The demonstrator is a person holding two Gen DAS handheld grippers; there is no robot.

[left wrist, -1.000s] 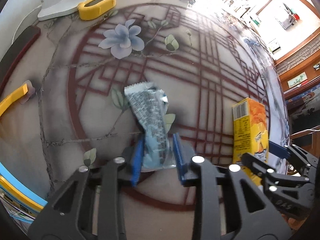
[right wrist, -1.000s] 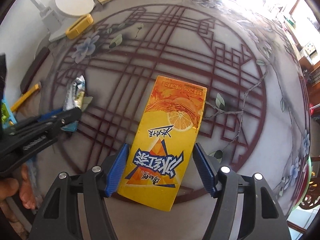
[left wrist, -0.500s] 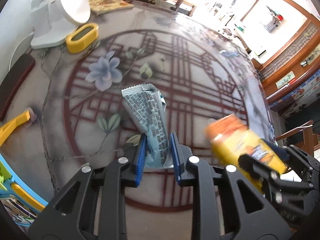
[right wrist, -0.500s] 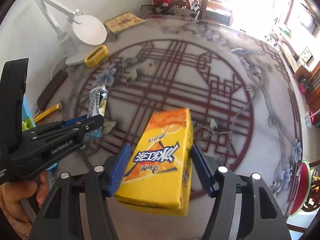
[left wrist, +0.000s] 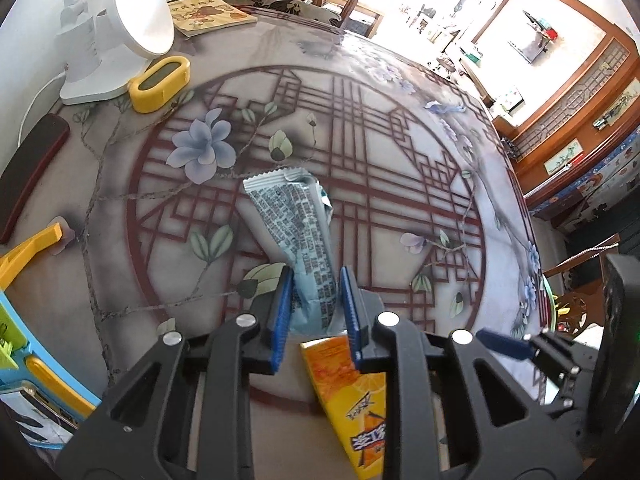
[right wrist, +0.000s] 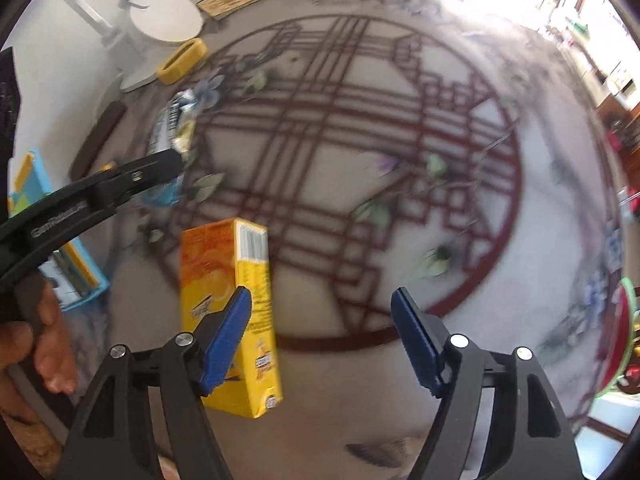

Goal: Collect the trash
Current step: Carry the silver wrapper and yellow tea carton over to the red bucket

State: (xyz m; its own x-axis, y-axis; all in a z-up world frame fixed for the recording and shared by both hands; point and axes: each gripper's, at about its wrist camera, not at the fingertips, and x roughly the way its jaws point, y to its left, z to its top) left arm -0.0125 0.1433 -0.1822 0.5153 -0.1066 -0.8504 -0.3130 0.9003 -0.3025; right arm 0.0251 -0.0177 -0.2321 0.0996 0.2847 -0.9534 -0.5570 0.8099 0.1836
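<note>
A white desk lamp (left wrist: 120, 36) stands beside a yellow case (left wrist: 160, 84) on the patterned table (left wrist: 400, 184).

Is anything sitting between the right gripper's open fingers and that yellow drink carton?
Nothing visible. The yellow drink carton lies just outside the opening right gripper, against its left finger, not between the pads.

There is one silver snack wrapper (left wrist: 298, 232). There is one yellow juice box (right wrist: 232, 300). There is one white lamp (left wrist: 116, 36), one small yellow clock (left wrist: 160, 84), and one book (left wrist: 208, 12). Two grippers show, left gripper (left wrist: 316, 312) and right gripper (right wrist: 324, 332).
</note>
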